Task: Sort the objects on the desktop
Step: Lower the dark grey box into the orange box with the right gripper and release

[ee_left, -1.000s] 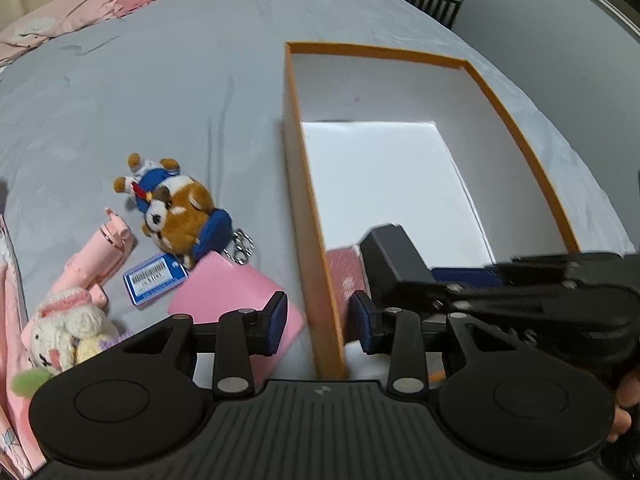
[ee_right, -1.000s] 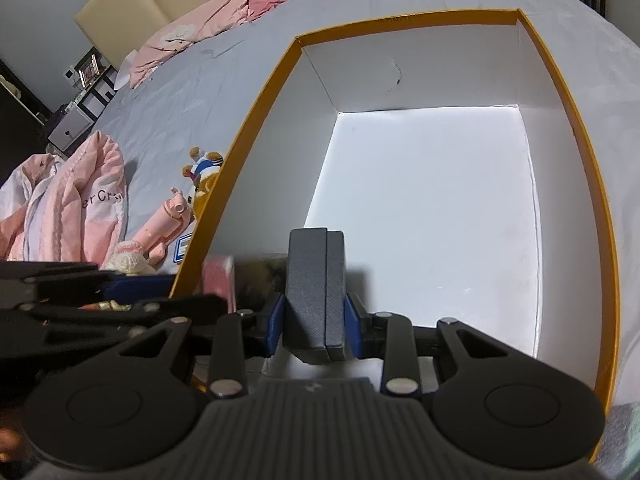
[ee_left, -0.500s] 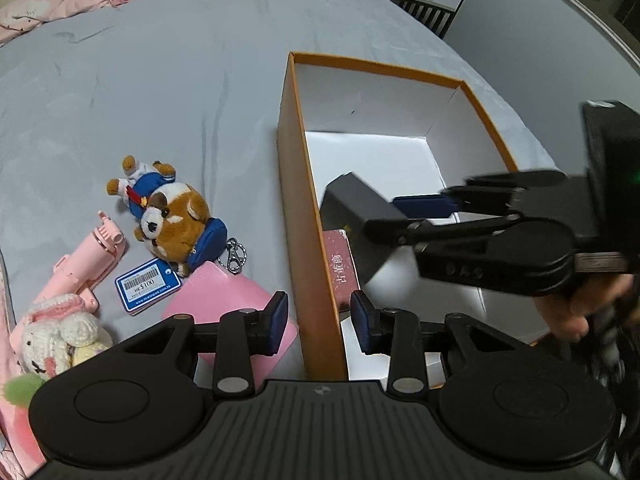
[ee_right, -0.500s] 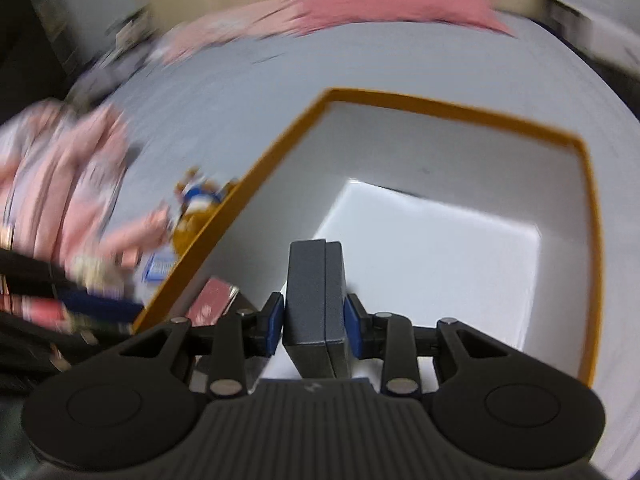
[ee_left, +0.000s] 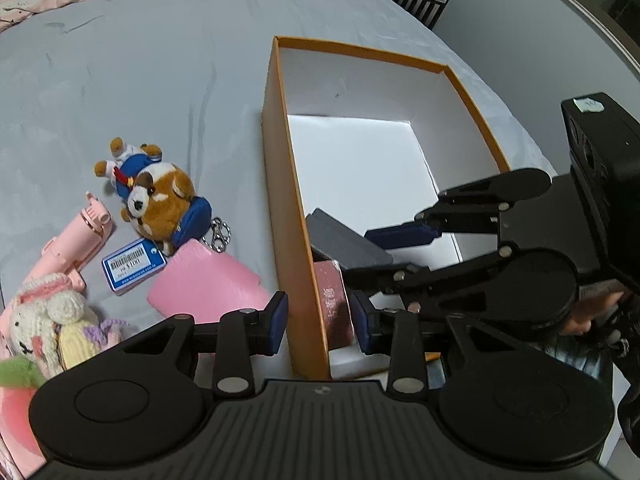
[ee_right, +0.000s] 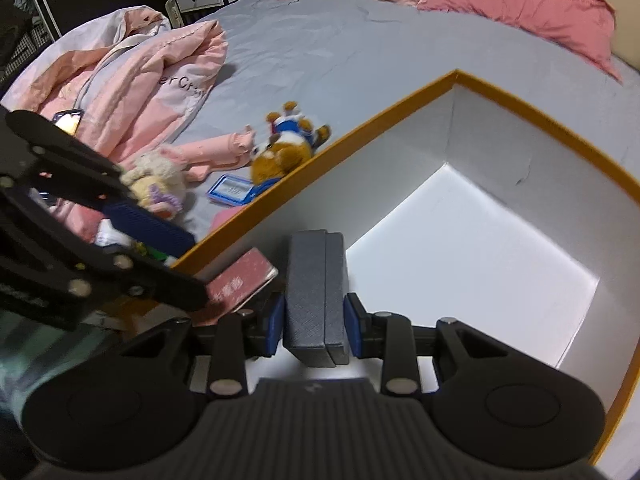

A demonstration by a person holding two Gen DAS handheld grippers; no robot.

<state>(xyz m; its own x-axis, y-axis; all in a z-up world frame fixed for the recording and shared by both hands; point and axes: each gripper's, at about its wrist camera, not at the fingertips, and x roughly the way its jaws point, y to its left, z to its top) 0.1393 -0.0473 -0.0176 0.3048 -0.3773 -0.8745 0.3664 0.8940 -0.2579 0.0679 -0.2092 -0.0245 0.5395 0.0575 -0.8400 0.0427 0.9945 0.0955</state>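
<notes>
Counts: one orange box [ee_left: 294, 216] with white inside, one grey case [ee_right: 316, 296], one red booklet [ee_left: 334, 308], one dog plush [ee_left: 160, 208], one bunny plush [ee_left: 44, 320], one pink fan [ee_left: 68, 248], one blue tag [ee_left: 134, 264], one pink pouch [ee_left: 204, 284], one pink jacket [ee_right: 132, 92], two pink pillows [ee_right: 516, 8], one bed [ee_left: 140, 80] under it all.

Right gripper [ee_right: 314, 326] is clamped on the grey case, pads tight on both flat sides, case standing on edge between them and poking forward past the fingertips. It hangs inside the box, near the left wall, just right of the booklet. In the left view the case [ee_left: 348, 240] is tilted over the booklet, right gripper [ee_left: 400, 252] coming in from the right, a hand [ee_left: 592, 312] behind it.

Left gripper [ee_left: 320, 318] is partly open, nothing gripped; its jaws straddle the box's left wall near the front corner, left finger outside, right finger inside beside the booklet. I cannot tell if the pads touch the wall. The booklet leans on that wall inside the box. Toys, tag and pouch lie outside the box, left of and ahead of the left gripper; the pouch is nearest its left finger.

Versus a second ago: the right gripper has rolled, so the box now sits skewed in its view, and it has lifted away from the front corner. Case still gripped the same. Left gripper's opening unchanged, its view tipped slightly. Loose items have not moved.
</notes>
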